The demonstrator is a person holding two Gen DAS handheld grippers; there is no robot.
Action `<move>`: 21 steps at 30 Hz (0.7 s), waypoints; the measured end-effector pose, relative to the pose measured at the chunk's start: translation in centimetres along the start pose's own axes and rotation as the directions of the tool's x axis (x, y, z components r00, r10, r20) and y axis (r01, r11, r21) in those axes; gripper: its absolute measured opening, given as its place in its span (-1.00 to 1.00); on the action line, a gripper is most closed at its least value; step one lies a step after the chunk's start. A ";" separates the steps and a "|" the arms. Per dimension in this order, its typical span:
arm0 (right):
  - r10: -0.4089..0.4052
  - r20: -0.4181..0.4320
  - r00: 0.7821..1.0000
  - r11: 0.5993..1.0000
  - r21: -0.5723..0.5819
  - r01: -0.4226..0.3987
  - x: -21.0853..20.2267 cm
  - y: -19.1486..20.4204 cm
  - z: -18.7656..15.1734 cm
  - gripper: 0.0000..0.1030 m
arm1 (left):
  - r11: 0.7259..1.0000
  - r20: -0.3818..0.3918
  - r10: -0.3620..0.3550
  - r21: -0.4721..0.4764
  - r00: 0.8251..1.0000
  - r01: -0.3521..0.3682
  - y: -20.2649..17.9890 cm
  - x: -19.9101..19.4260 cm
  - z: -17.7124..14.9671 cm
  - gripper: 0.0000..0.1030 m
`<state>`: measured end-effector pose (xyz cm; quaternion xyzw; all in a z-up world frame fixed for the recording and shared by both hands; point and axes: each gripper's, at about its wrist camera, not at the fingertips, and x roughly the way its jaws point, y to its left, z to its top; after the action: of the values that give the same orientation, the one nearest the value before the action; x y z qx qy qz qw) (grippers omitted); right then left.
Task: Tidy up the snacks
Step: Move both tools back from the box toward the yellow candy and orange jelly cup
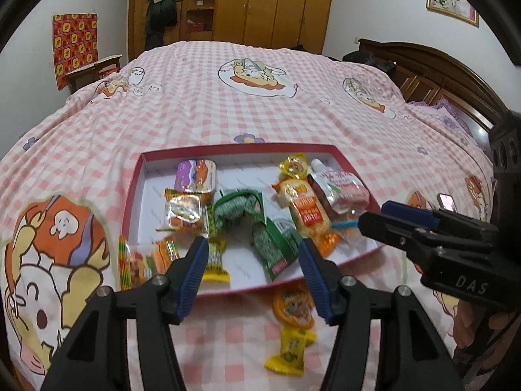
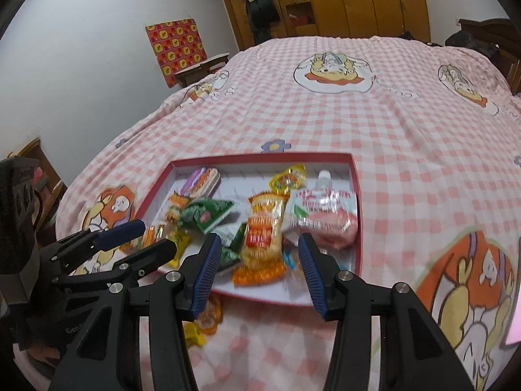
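A shallow red box (image 1: 130, 192) (image 2: 356, 202) lies on the bed and holds several snacks: a purple jelly cup (image 1: 195, 176), green packets (image 1: 241, 208), an orange rice-cracker pack (image 1: 302, 208) (image 2: 262, 231) and a pink drink pouch (image 1: 342, 189) (image 2: 325, 218). An orange jelly cup (image 1: 293, 306) and a yellow candy (image 1: 288, 352) lie on the bed in front of the box. My left gripper (image 1: 254, 244) is open and empty over the box's near edge. My right gripper (image 2: 257, 241) is open and empty over the near right part of the box; it also shows in the left wrist view (image 1: 384, 218).
A pink checked bedspread (image 1: 260, 114) with cartoon prints covers the bed. A snack pack (image 1: 143, 260) hangs over the box's near left corner. A wooden wardrobe (image 1: 260, 3) stands at the back, a dark headboard (image 1: 439, 71) at the right.
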<state>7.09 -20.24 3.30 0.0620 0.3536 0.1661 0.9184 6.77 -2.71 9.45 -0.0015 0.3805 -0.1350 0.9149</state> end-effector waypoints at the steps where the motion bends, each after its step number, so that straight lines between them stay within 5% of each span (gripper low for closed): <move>1: 0.000 -0.005 1.000 1.000 0.003 0.000 -0.1 0.0 -0.3 -0.02 | 1.000 0.000 -0.001 0.002 1.000 0.001 -0.1 -0.2 -0.2 0.18; 21: 0.025 -0.076 0.997 0.998 0.066 -0.020 0.0 -0.9 -5.6 -0.02 | 1.000 -0.119 -0.015 0.009 0.993 0.016 -1.0 -0.1 -5.2 0.18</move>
<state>3.59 -21.11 -1.05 0.0894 0.3929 0.1668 0.8999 2.88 -3.11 5.90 0.0081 0.4337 -0.1439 0.8894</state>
